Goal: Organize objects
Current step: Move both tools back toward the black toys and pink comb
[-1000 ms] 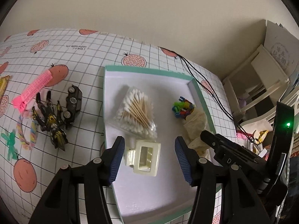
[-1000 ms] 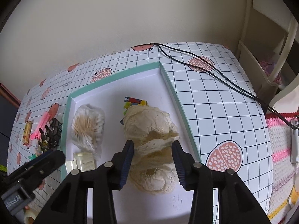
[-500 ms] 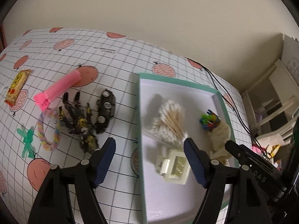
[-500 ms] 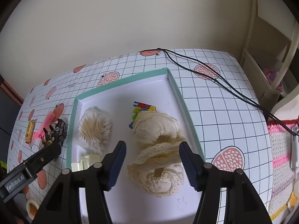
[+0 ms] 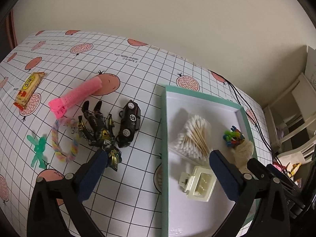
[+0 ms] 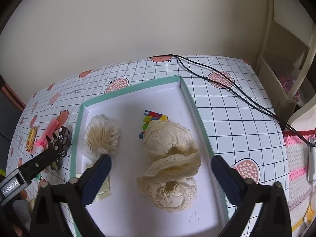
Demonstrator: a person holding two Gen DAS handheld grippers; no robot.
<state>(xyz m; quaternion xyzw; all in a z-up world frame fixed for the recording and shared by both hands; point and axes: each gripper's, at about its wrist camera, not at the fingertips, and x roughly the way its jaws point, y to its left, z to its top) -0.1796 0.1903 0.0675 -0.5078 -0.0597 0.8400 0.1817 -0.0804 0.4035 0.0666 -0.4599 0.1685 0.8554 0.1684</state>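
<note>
A teal-rimmed white tray holds a bag of cotton swabs, a cream hair clip, coloured pegs and cream lace scrunchies. My left gripper is open and empty, straddling the tray's left rim. Left of the tray lie a black toy car, a black-gold figure, a pink comb, a pastel bracelet, a green dragonfly and a snack packet. My right gripper is open above the scrunchies, apart from them.
The checked fruit-print tablecloth ends at a cream wall behind. Two black cables run across the far right corner. A white shelf unit and a pink-white crocheted cloth stand to the right.
My left gripper moved left off the hair clip, pulled back and opened wider. My right gripper opened wider and backed away from the scrunchies, which stay in the tray.
</note>
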